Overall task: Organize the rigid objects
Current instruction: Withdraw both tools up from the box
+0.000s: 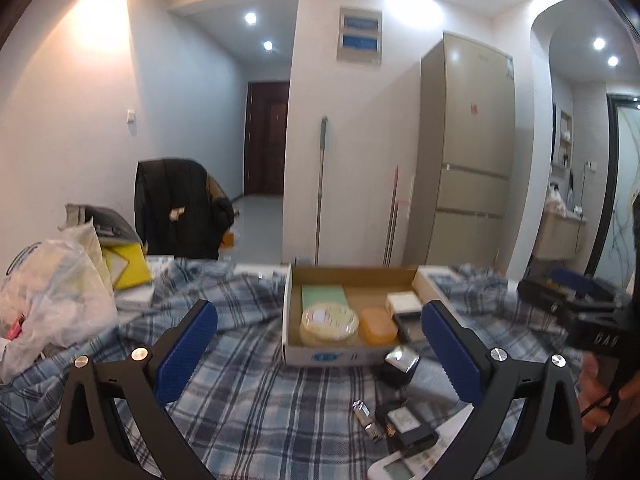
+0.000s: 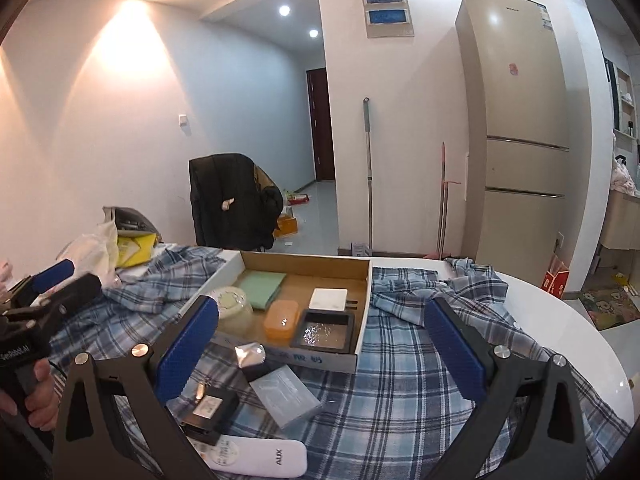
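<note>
Hovered with both sets of jaws released and empty, box (image 2: 362, 312) mid-surface already part-filled, remote (image 2: 260, 458) and clear case (image 2: 286, 398) loose at near edge, presumably awaiting boxing.

A lived-in home: a tall beige refrigerator (image 2: 516, 120) by the wall, a mop (image 2: 369, 168) leaning beside it, a jacket-draped chair (image 2: 232, 200), a hallway door (image 2: 320, 124).

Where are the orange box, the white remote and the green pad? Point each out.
orange box (image 2: 282, 319): right wrist view, on its lid.
white remote (image 2: 264, 459): right wrist view, on its plain end.
green pad (image 2: 262, 283): right wrist view, on its top face.
</note>
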`<state>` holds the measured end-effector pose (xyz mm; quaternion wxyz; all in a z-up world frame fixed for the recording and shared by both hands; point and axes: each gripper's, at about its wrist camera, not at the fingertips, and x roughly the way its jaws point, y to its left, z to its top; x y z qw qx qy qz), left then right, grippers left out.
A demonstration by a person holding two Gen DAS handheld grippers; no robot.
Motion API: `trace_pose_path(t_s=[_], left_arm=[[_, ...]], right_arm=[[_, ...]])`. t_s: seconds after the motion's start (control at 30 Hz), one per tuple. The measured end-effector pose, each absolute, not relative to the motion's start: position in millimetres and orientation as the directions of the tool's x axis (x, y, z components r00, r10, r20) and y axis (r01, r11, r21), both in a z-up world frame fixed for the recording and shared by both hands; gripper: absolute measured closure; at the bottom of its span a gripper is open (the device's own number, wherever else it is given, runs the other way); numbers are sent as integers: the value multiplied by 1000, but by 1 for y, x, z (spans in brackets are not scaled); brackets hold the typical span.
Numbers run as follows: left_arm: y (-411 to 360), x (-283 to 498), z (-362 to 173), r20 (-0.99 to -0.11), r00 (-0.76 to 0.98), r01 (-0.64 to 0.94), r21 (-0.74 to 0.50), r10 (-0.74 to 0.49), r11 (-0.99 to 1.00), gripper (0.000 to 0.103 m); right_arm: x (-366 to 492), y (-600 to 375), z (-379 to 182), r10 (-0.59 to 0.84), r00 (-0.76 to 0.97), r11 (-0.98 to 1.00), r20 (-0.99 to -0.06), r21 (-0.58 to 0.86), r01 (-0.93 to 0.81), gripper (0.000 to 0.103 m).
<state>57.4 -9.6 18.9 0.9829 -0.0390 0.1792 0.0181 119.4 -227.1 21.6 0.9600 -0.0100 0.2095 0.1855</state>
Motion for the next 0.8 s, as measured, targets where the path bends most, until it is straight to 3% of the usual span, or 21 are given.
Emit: trace_pose_path(t_s=[0.3, 0.6, 0.8], left_arm=[[-6, 69, -10, -418, 907, -77, -55, 47, 996, 0], [-9, 71, -4, -451, 892, -74, -72, 33, 995, 0], [-25, 81, -5, -551, 833, -88, -51, 45, 995, 0]], right_arm=[[125, -218, -1, 342, 820, 922, -458, -3, -386, 1], [124, -224, 5, 313, 843, 936, -437, -10, -353, 1], [125, -234, 11, 279, 862, 952, -423, 7, -305, 1]])
